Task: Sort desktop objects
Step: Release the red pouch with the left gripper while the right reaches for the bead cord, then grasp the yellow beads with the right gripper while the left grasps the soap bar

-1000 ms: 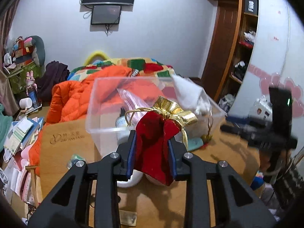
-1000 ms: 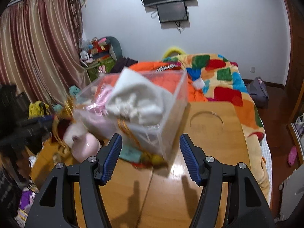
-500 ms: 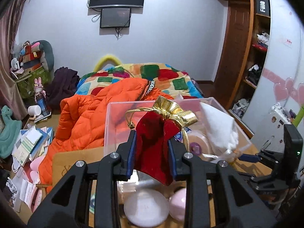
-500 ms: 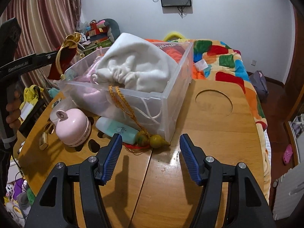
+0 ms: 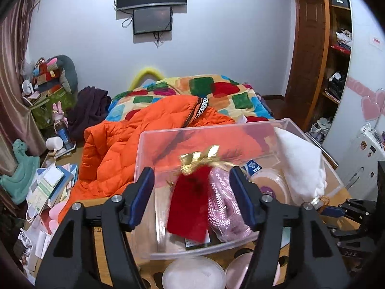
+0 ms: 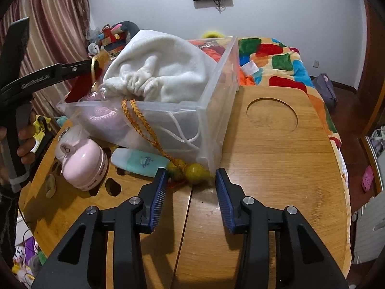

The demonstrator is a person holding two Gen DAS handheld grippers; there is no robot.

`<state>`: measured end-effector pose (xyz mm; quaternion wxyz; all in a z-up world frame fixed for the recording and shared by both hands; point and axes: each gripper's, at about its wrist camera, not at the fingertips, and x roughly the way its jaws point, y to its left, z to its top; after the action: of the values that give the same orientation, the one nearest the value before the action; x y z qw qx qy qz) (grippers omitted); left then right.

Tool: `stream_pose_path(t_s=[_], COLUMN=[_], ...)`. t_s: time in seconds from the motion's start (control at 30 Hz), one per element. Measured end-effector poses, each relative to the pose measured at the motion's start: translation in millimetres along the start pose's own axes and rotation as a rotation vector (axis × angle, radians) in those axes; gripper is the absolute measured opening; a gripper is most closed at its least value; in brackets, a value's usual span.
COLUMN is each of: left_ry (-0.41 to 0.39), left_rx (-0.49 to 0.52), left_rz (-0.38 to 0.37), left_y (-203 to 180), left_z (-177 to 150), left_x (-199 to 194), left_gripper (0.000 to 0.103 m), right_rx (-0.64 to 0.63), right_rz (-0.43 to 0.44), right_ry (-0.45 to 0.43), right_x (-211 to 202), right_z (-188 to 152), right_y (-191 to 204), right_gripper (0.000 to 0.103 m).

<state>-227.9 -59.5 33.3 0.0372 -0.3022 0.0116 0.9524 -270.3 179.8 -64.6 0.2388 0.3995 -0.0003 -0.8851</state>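
Gourd pendant (image 6: 192,169) lies on the wooden table (image 6: 276,163), just ahead of the right gripper (image 6: 190,187) and between its spread blue pads. Its two yellow-green beads sit side by side, so the long axis runs roughly across the gripper's gap. The braided orange cord (image 6: 142,122) runs from the pendant up over the rim of the clear plastic bin (image 6: 223,89), which the pendant touches or nearly touches.

Left gripper (image 5: 192,200) is spread wide and empty above the bin. The red velvet pouch (image 5: 190,204) with gold trim appears blurred between its fingers, free of both pads, above the pink knitted item (image 5: 223,204).

Judgement: the right gripper is nearer the pendant; closing along that axis risks pinching the bin corner.
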Motion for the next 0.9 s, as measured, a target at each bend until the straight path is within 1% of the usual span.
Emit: stream_pose_path(t_s=[0.03,0.07,0.1,0.17,0.2,0.23,0.27,0.37,0.5,0.67,0.8,0.9], left_ry=[-0.006,-0.014,-0.023,-0.032,-0.037,-0.041,-0.042,-0.039,-0.012,0.052,0.115,0.143], left_rx=[0.001,0.0,0.001,0.003,0.003,0.004,0.005,0.005,0.008,-0.009,-0.008,-0.009], left_rz=[0.001,0.001,-0.004,-0.013,-0.018,-0.022,-0.021,-0.02,0.0,0.01,0.02,0.008], left_y=[-0.3,0.2,1.0,2.2,3.4,4.6,5.7,11.1,20.8,32.8,36.8,34.8], left_z=[-0.4,-0.9,-2.0,-3.3,-4.5,-6.5,-8.2,-18.7,-40.8,-77.7,-109.7,-125.8], left_x=[-2.8,-6.2,-11.4,-18.6,-22.5,-26.1,-28.6,-37.3,-46.0,-53.8,-58.4,-61.2], left_gripper=[0.073,0.076,0.076,0.076,0.076,0.077,0.08,0.084,0.084,0.084,0.084,0.084], right_rx=[0.009,0.017,0.021,0.007,0.008,0.014,0.017,0.004,-0.009,-0.034,-0.038,-0.027], right_rz=[0.0,-0.002,-0.011,-0.032,-0.029,-0.006,0.006,0.0,-0.001,-0.022,-0.024,-0.018], right_ry=[-0.002,-0.004,-0.004,-0.002,0.0,0.007,0.011,-0.003,-0.012,-0.031,-0.021,-0.017], right_x=[-0.1,-0.3,-0.6,-3.0,-4.2,-6.1,-7.1,-13.4,-15.6,-15.3,-11.0,-8.8], right_z=[0.2,-0.1,-0.7,-3.2,-4.7,-6.7,-7.5,-11.7,-12.4,-12.3,-11.7,-10.9], right_y=[-0.6,-1.0,-1.3,-1.5,-1.6,-3.0,-3.2,-0.8,2.8,10.3,13.1,11.6], right_gripper=[0.038,0.035,0.033,0.024,0.023,0.018,0.017,0.017,0.018,0.018,0.018,0.024])
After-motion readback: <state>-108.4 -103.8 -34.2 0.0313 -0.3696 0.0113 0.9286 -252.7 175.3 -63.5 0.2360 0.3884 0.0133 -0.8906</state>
